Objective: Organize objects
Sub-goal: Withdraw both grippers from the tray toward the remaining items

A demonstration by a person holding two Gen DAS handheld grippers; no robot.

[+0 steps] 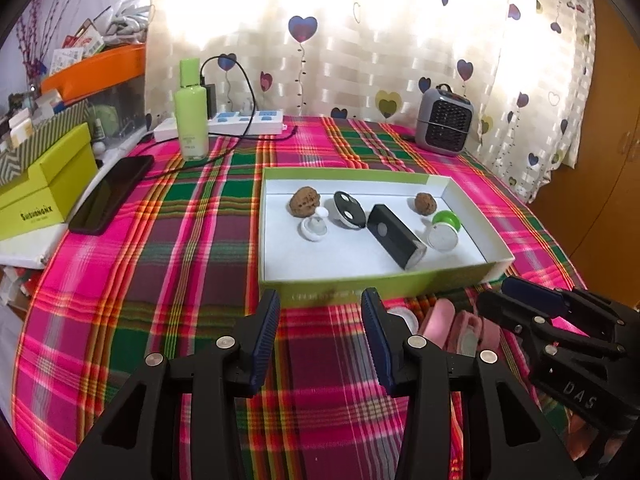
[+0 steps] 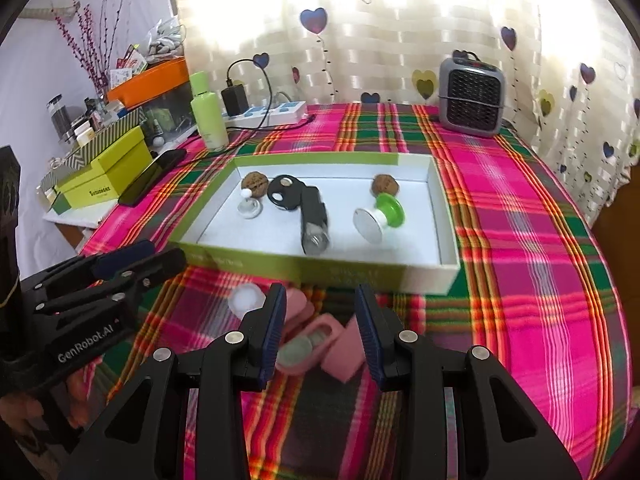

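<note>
A green-sided box lid with a white inside holds two walnuts, a black round piece, a black block, a white knob and a green-and-white spool. In front of it lie a pink case and a white cap. My left gripper is open over bare cloth. My right gripper is open above the pink case, with nothing between its pads.
The table has a pink and green plaid cloth. A green bottle, a power strip, a phone and green boxes stand at the back left. A grey heater stands at the back right.
</note>
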